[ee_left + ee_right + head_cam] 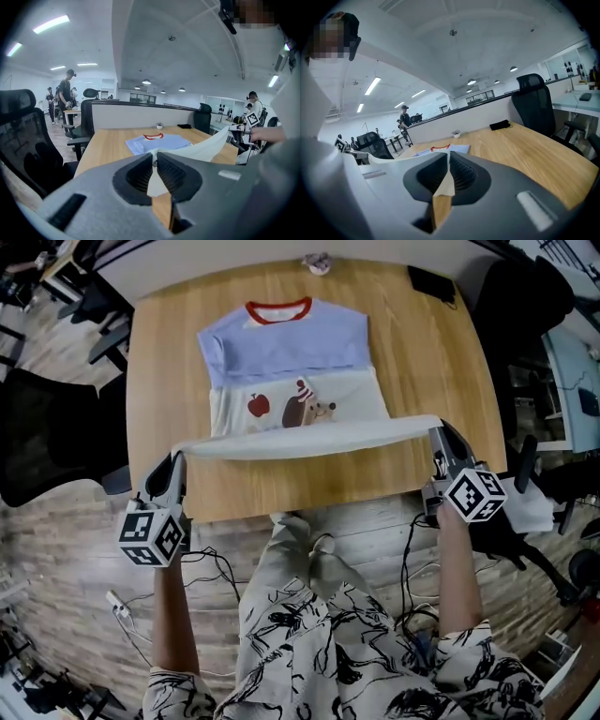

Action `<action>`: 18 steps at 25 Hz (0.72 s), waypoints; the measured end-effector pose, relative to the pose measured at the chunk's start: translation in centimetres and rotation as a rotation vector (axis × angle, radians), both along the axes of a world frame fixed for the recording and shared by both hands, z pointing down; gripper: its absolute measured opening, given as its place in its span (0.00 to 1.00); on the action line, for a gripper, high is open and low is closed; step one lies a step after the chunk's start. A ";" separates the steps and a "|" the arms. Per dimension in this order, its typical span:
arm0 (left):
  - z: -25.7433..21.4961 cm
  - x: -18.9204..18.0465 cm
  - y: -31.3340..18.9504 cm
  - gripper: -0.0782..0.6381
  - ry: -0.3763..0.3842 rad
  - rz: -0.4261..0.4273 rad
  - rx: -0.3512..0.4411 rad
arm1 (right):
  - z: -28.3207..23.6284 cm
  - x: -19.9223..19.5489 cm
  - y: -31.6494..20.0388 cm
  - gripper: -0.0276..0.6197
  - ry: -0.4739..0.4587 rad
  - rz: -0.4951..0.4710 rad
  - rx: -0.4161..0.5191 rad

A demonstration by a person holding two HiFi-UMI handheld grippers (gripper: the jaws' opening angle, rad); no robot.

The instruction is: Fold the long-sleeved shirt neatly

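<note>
1. Shirt lies face up on the wooden table. Its red collar is at the far side, with a blue chest panel and a white lower panel carrying a hedgehog print. No sleeves stick out at the sides. They are probably tucked in, but I cannot confirm it.
2. Left gripper: jaws closed on the left corner of the hem. The left gripper view shows white cloth pinched between the ribbed pads.
3. Right gripper: jaws likewise clamped on the right hem corner, with a fold of cloth caught between the pads in the right gripper view.
4. Hem is off the table, stretched as a taut band between the two grippers. The upper body of the shirt rests flat.
5. Step judged: bottom-to-top fold, early. The hem is raised but not yet carried over.
6. Next move calls for taking both corners forward together toward the collar, level and at even tension. The hem should be laid square to the shoulders before either gripper lets go.
7. Risk: if one side leads, the fold skews. Too much pull may drag the body along the table.
</note>
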State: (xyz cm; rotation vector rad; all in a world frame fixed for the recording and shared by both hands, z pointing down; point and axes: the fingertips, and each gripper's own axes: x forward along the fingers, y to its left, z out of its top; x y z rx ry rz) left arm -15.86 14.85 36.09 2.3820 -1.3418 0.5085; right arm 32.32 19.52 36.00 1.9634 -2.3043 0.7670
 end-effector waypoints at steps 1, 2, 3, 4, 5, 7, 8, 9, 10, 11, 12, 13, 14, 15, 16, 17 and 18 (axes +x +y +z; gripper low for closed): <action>-0.1 -0.1 -0.8 0.16 -0.001 0.003 -0.001 | -0.2 -0.1 -0.7 0.08 0.001 0.005 -0.002; -0.3 -0.3 -1.5 0.16 -0.001 0.007 -0.003 | -0.5 -0.2 -1.4 0.08 0.003 0.011 -0.005; -0.4 -0.4 -2.3 0.16 0.000 0.010 -0.005 | -0.8 -0.2 -2.1 0.08 0.006 0.017 -0.009; -0.6 -0.5 -3.0 0.16 0.003 0.013 -0.006 | -1.1 -0.1 -2.7 0.08 0.011 0.024 -0.012; -0.8 -0.5 -3.7 0.16 0.007 0.016 -0.005 | -1.4 -0.1 -3.3 0.08 0.015 0.030 -0.015; -1.2 -0.6 -5.0 0.16 0.011 0.024 0.001 | -2.0 -0.1 -4.5 0.08 0.023 0.035 -0.016; -1.3 -0.6 -5.7 0.16 0.013 0.027 0.002 | -2.3 -0.2 -5.1 0.08 0.026 0.035 -0.015; -1.5 -0.6 -6.3 0.16 0.015 0.028 0.003 | -2.5 -0.2 -5.7 0.08 0.028 0.034 -0.014; -1.6 -0.5 -6.9 0.16 0.019 0.027 0.002 | -2.7 -0.2 -6.2 0.08 0.030 0.032 -0.013; -1.7 -0.5 -7.4 0.16 0.023 0.024 0.002 | -2.8 -0.2 -6.7 0.08 0.031 0.030 -0.012; -1.7 -0.4 -8.0 0.16 0.026 0.020 0.003 | -2.9 -0.1 -7.3 0.08 0.032 0.026 -0.010; -1.8 -0.3 -8.6 0.16 0.029 0.015 0.005 | -3.0 0.0 -8.0 0.08 0.034 0.022 -0.009; -1.8 -0.2 -9.2 0.16 0.031 0.009 0.007 | -3.1 0.2 -8.7 0.08 0.035 0.017 -0.008; -1.7 0.0 -9.8 0.16 0.032 0.004 0.008 | -3.1 0.3 -9.5 0.08 0.034 0.013 -0.009; -1.7 0.1 -10.5 0.16 0.032 0.000 0.009 | -3.0 0.5 -10.2 0.08 0.032 0.008 -0.011; -1.6 0.3 -11.2 0.16 0.030 -0.003 0.011 | -2.9 0.6 -11.0 0.08 0.028 0.005 -0.013; -1.7 0.4 -12.0 0.16 0.028 -0.006 0.013 | -2.9 0.8 -11.8 0.08 0.024 0.002 -0.014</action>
